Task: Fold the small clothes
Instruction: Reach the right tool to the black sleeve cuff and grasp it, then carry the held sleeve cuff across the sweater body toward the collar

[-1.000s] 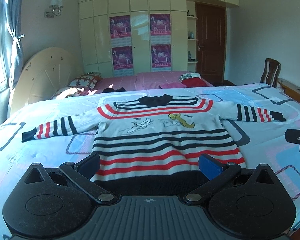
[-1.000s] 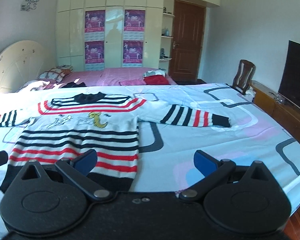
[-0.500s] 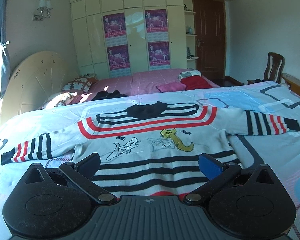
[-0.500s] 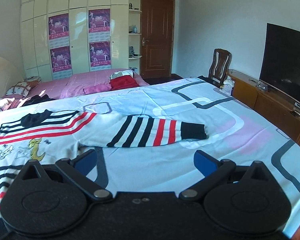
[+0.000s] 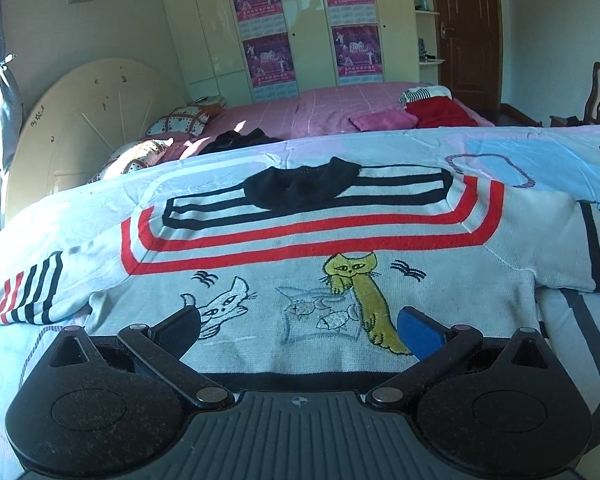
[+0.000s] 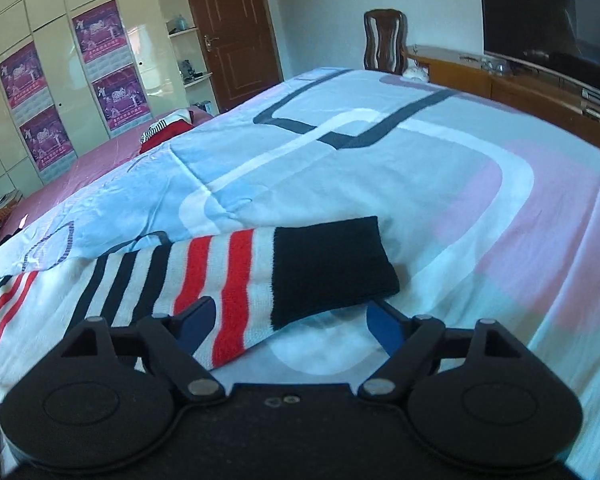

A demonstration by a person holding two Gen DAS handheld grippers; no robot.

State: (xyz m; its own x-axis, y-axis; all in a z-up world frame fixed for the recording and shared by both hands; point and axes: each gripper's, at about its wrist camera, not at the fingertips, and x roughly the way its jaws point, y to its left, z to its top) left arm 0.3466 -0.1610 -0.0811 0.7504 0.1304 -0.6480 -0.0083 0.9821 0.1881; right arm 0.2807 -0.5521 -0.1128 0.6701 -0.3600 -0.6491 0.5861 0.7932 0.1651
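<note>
A small white sweater (image 5: 300, 248) with red and black stripes, a black collar and cat pictures lies flat, face up, on the bed, sleeves spread out. My left gripper (image 5: 298, 330) is open, just above the sweater's chest by the cat pictures. My right gripper (image 6: 290, 324) is open with its fingers either side of the end of the sweater's right sleeve (image 6: 236, 276); the black cuff (image 6: 332, 264) lies between the jaws. Whether the fingers touch the cloth is unclear.
The bed has a light blue, pink and white patterned cover (image 6: 420, 168). A pink bed (image 5: 340, 108) with pillows and clothes lies beyond. A wooden chair (image 6: 384, 42), a low wooden cabinet (image 6: 520, 88) and a TV stand at the right.
Both grippers moved forward and lower. The left went from the hem up over the chest; the right swung right, from the sweater's body to the sleeve cuff. Both stayed open.
</note>
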